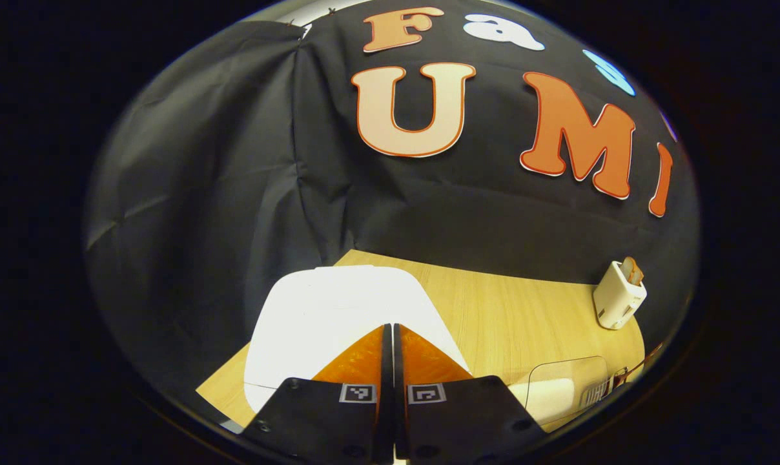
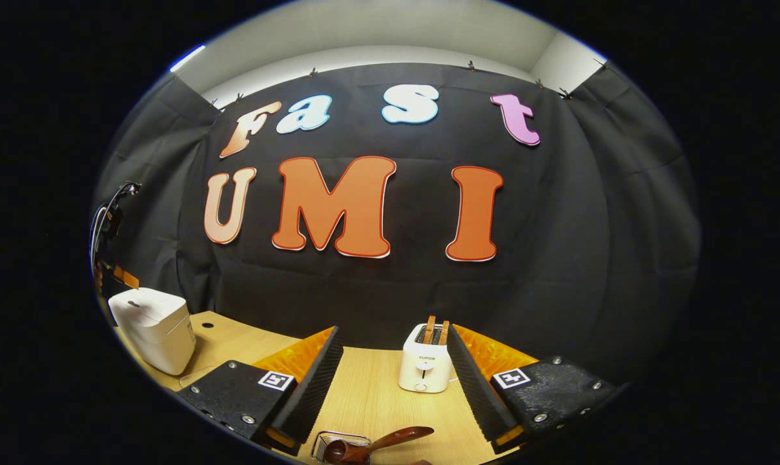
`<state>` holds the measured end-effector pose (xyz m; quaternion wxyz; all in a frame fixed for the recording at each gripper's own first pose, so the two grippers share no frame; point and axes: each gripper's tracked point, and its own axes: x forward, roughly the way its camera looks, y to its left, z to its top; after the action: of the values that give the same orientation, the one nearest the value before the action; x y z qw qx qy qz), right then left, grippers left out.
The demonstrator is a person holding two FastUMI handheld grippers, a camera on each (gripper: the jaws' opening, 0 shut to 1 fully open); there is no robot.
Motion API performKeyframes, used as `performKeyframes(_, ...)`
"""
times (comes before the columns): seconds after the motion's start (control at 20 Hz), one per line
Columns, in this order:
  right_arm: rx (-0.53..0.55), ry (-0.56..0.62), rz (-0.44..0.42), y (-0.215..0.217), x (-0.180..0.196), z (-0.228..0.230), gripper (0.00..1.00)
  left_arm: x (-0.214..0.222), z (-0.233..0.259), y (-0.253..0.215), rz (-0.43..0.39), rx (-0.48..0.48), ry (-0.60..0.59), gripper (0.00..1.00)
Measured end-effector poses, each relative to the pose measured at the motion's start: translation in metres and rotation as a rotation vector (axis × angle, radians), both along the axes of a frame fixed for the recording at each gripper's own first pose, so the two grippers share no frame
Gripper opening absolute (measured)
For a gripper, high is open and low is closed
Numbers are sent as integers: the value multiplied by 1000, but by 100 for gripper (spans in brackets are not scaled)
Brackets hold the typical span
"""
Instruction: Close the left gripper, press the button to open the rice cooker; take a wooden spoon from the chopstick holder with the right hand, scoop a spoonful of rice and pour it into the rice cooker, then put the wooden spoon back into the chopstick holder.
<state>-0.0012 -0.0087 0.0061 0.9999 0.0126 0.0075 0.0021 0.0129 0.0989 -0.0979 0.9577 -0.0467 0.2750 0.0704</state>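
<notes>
In the left gripper view my left gripper [image 1: 390,329] is shut with nothing between its fingers, poised just above the closed lid of the white rice cooker [image 1: 338,316]. The right gripper view has that rice cooker [image 2: 154,329] at the far left, lid down. My right gripper [image 2: 393,339] stands open above the table. Just below it, a wooden spoon [image 2: 377,444] rests in a wire chopstick holder [image 2: 338,445] at the bottom edge. A clear container of rice [image 1: 561,391] sits at the lower right of the left gripper view.
A white toaster [image 2: 425,365] with bread slices in its slots stands on the wooden table [image 2: 370,394] ahead of my right gripper; it appears as the toaster [image 1: 619,296] at the right in the left gripper view. Black cloth walls close the back.
</notes>
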Motion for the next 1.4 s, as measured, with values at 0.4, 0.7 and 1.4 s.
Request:
performKeyframes(0.4, -8, 46, 6, 5, 7, -21, 96, -18, -50, 18, 53, -104, 98, 2)
performKeyframes(0.7, -1, 74, 15, 7, 3, -33, 96, -18, -47, 20, 47, -82, 77, 2)
performKeyframes(1.4, 52, 154, 1, -11, -20, -71, 96, -6, 56, 10, 78, 80, -327, 2)
